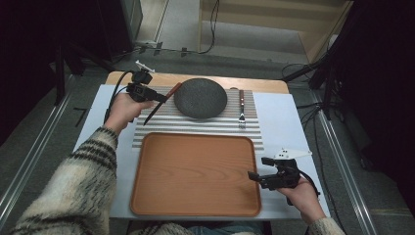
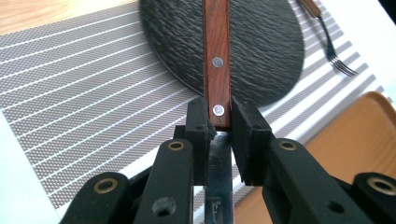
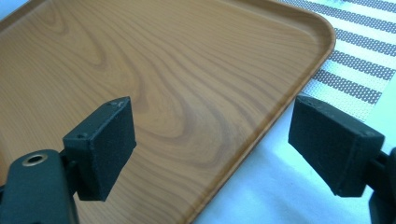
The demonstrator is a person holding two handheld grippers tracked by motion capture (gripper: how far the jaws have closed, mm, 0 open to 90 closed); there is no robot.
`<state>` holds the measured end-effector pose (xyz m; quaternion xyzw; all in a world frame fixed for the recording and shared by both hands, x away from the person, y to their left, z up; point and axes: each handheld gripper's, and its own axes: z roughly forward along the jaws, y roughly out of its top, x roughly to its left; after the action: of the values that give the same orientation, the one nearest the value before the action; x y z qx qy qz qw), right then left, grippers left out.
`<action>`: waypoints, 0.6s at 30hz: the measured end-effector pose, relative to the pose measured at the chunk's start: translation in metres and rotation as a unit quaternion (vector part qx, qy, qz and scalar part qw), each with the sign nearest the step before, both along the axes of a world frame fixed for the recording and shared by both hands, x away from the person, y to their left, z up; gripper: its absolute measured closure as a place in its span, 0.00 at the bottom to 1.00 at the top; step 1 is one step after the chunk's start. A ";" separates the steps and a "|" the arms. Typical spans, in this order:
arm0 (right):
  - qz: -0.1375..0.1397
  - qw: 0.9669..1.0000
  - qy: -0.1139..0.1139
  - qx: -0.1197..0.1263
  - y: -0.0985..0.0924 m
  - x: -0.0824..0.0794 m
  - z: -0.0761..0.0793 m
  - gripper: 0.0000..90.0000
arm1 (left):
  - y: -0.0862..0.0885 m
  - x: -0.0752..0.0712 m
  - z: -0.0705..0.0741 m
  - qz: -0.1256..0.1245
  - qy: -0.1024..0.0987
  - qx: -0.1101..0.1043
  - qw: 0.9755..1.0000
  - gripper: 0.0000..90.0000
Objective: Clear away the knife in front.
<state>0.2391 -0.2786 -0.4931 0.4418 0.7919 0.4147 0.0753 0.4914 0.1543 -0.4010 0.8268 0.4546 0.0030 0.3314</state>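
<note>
My left gripper (image 1: 157,97) is shut on a knife (image 1: 170,94) with a reddish wooden handle, held off the table just left of the dark round plate (image 1: 200,97). In the left gripper view my left gripper (image 2: 218,119) clamps the knife (image 2: 217,56) where handle meets blade. The handle points out over the plate (image 2: 266,46) and the steel blade runs back between the jaws. My right gripper (image 1: 258,168) hangs open at the right edge of the wooden tray (image 1: 195,171). In the right gripper view my right gripper (image 3: 211,135) has nothing between its pads, above the tray (image 3: 140,70) rim.
A striped placemat (image 1: 205,125) lies under the plate. A fork (image 1: 241,110) with a wooden handle rests on it right of the plate and appears as the fork (image 2: 334,51) in the left gripper view. White table surface (image 1: 284,122) surrounds the mat and tray.
</note>
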 end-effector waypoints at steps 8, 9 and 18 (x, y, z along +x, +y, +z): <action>0.000 1.000 -0.001 0.001 0.001 0.001 0.000 0.15 | -0.008 -0.018 0.003 -0.029 -0.006 -0.001 1.000 0.86; 0.000 1.000 0.000 0.000 0.001 0.001 0.000 0.15 | -0.009 -0.022 0.002 -0.034 -0.006 -0.003 0.999 0.86; 0.002 1.000 0.002 0.001 0.002 0.003 0.000 0.15 | -0.012 -0.041 -0.003 -0.054 -0.009 -0.008 0.998 0.86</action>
<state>0.2416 -0.2764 -0.4930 0.4408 0.7927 0.4148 0.0725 0.4503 0.1427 -0.4036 0.8473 0.4064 -0.0114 0.3417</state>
